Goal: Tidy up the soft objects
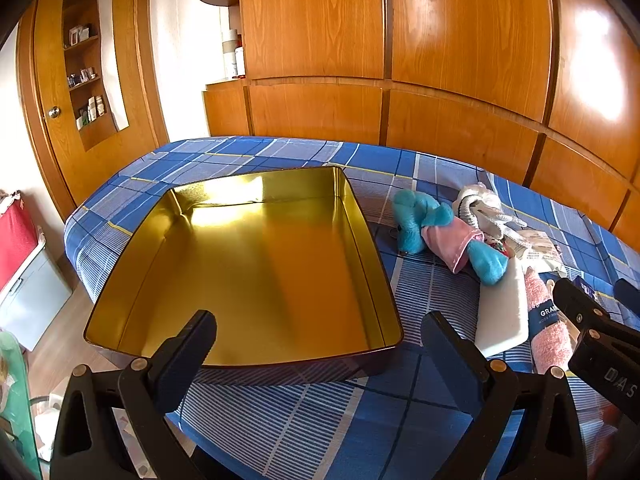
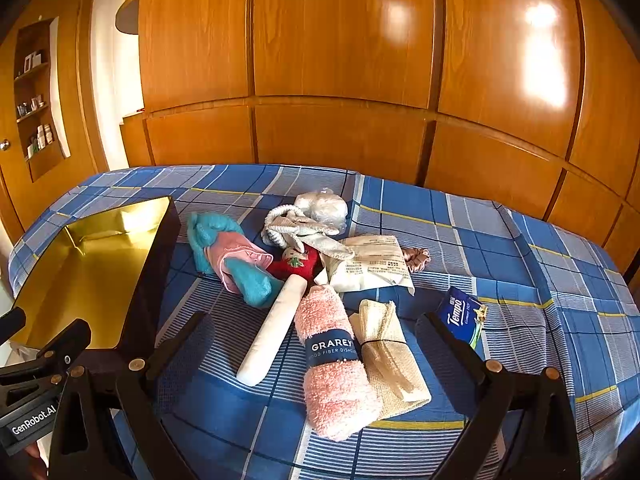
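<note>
An empty gold-lined tin box [image 1: 120, 268] [image 2: 160, 248] lies open on the blue plaid bed. My left gripper [image 1: 316, 340] is open just before the box's near rim, holding nothing. My right gripper [image 2: 316, 340] is open over a pile of soft things: a rolled pink cloth [image 2: 336, 368] [image 1: 550, 328] with a dark paper band, a beige mesh roll [image 2: 390, 356], a white pad [image 2: 276, 328] [image 1: 506, 312], a teal plush [image 2: 232, 256] [image 1: 432, 224] in pink, a red plush [image 2: 294, 264], and a grey-white knit toy [image 2: 296, 226] [image 1: 480, 208].
A blue tissue pack [image 2: 460, 314] lies right of the pile. A printed white pouch [image 2: 372, 264], a clear bag [image 2: 324, 204] and a brown scrunchie [image 2: 416, 258] sit further back. Wooden wardrobe doors [image 2: 340, 60] stand behind the bed. The bed's left edge drops to the floor [image 1: 60, 344].
</note>
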A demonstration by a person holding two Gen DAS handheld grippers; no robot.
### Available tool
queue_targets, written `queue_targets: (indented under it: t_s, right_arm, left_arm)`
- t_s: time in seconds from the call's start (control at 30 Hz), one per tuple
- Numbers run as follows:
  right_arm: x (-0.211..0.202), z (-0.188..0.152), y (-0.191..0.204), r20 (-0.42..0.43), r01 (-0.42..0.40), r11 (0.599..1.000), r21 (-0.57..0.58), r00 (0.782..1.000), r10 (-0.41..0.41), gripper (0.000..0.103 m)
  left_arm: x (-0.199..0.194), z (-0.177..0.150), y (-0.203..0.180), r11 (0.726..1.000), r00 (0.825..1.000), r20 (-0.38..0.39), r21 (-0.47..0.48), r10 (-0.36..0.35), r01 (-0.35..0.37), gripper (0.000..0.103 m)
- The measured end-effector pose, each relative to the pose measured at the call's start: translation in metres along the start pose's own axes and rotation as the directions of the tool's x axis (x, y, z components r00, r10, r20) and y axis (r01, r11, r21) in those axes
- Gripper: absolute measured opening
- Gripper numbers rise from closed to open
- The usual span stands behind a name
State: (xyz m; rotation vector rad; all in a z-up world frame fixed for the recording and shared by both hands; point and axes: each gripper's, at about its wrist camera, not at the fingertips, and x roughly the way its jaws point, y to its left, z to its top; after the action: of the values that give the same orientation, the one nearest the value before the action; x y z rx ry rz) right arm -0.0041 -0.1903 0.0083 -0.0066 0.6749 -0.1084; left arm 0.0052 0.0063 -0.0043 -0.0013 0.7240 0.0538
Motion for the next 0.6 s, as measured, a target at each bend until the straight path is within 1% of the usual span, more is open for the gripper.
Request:
queue_targets:
  t_s: [0.33, 0.6]
  right_arm:
    - [0.0, 0.002, -0.002, -0.001, 0.001, 1.0, 0.003, 1.0, -0.001, 0.103]
    - [0.001, 0.006, -0.016, 0.0, 0.02, 0.999, 0.027, 1.0, -0.02, 0.103]
  left_arm:
    - [0.001, 0.002, -0.001, 1.0, 1.0, -0.004, 0.005, -0.003, 0.003, 0.102]
    - [0.001, 0.002, -0.003, 1.0, 1.0, -0.008, 0.009, -0.01, 0.01, 0.102]
